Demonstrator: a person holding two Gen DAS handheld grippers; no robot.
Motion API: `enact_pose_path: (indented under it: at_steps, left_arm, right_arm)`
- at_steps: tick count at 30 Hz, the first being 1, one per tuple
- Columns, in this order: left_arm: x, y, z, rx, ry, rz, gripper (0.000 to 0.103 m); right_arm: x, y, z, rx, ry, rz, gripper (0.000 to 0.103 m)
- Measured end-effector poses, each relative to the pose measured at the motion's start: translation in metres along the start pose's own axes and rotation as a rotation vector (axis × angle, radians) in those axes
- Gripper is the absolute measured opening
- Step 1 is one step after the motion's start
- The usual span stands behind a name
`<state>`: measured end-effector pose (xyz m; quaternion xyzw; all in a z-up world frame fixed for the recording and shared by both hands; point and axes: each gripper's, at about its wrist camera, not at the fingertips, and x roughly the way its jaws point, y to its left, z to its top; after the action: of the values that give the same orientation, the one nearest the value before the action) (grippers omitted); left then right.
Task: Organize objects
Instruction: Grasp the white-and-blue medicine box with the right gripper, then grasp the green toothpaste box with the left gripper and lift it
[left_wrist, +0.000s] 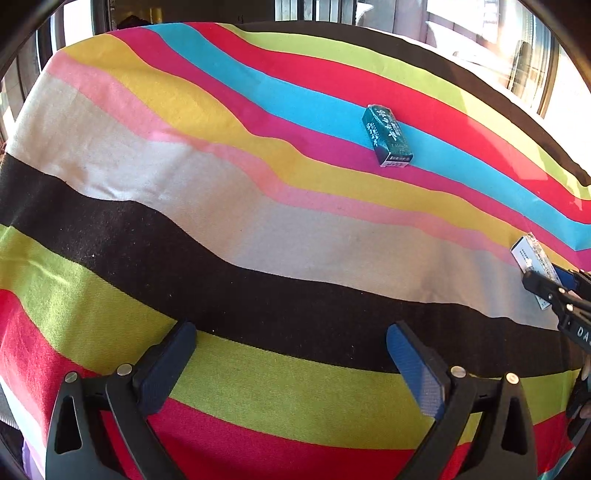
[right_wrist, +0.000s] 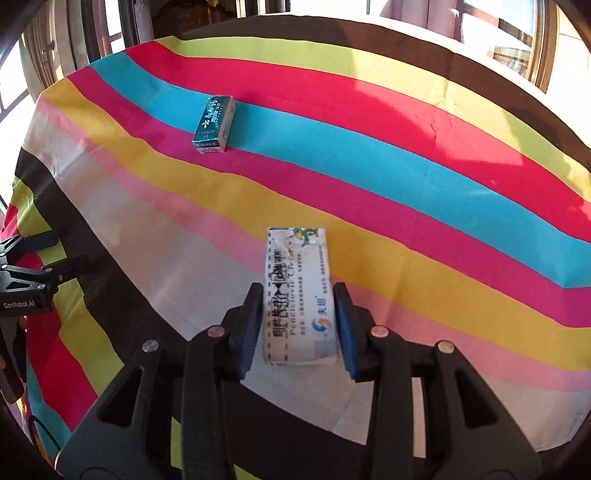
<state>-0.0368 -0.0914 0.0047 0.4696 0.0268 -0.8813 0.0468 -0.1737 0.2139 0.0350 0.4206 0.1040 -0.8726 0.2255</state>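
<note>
White carton (right_wrist: 300, 295) pinched between our right tool (right_wrist: 300, 325) pads, near end only, far end pointing out over striped surface (right_wrist: 406, 192). Risk: we hold low on box, quick swing could lever it loose. Green box (right_wrist: 214, 123) lies flat on blue stripe, well apart. Left tool (left_wrist: 291, 365) spread wide, holds nothing, hovers over cloth.

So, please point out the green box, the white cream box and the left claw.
green box (right_wrist: 214, 123): right wrist view, top face.
white cream box (right_wrist: 299, 295): right wrist view, printed top face.
left claw (left_wrist: 291, 354): left wrist view, midway between fingertips.
</note>
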Motion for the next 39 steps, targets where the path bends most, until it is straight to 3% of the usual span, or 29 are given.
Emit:
enact_pose_path:
  at_steps: [5, 12, 16, 19, 20, 21, 22, 24, 31, 39]
  left_arm:
    - [0.015, -0.017, 0.023, 0.006, 0.037, -0.002, 0.103]
    - [0.066, -0.070, 0.101, -0.001, 0.035, -0.045, 0.103]
    - [0.096, -0.084, 0.144, -0.055, 0.034, -0.021, 0.103]
    - [0.108, -0.091, 0.160, -0.038, 0.004, 0.030, 0.098]
    - [0.106, -0.091, 0.159, -0.036, -0.016, 0.035, 0.079]
    - [0.100, -0.092, 0.156, -0.038, -0.036, 0.031, 0.041]
    - [0.094, -0.093, 0.152, -0.030, -0.036, 0.028, 0.034]
    - [0.082, -0.096, 0.138, -0.009, -0.028, -0.042, 0.034]
    - [0.031, -0.094, 0.060, 0.117, -0.032, -0.083, 0.034]
    - [-0.023, -0.083, -0.001, 0.091, -0.047, -0.088, 0.034]
  right_arm:
    - [-0.012, 0.002, -0.002, -0.019, -0.007, -0.016, 0.046]
    - [-0.012, 0.004, -0.001, -0.026, -0.008, -0.020, 0.044]
    - [-0.011, 0.002, 0.000, -0.014, -0.008, -0.005, 0.045]
    - [-0.010, 0.002, 0.000, -0.012, -0.008, -0.004, 0.045]
    - [-0.009, 0.002, 0.000, -0.010, -0.008, -0.003, 0.045]
    - [-0.009, 0.002, 0.000, -0.008, -0.008, -0.001, 0.045]
    - [-0.009, 0.001, 0.000, -0.005, -0.008, 0.002, 0.045]
    - [-0.008, 0.001, 0.000, -0.002, -0.008, 0.005, 0.045]
    - [-0.006, 0.002, 0.003, -0.005, -0.008, 0.001, 0.045]
    - [-0.006, 0.003, 0.002, -0.006, -0.008, 0.001, 0.044]
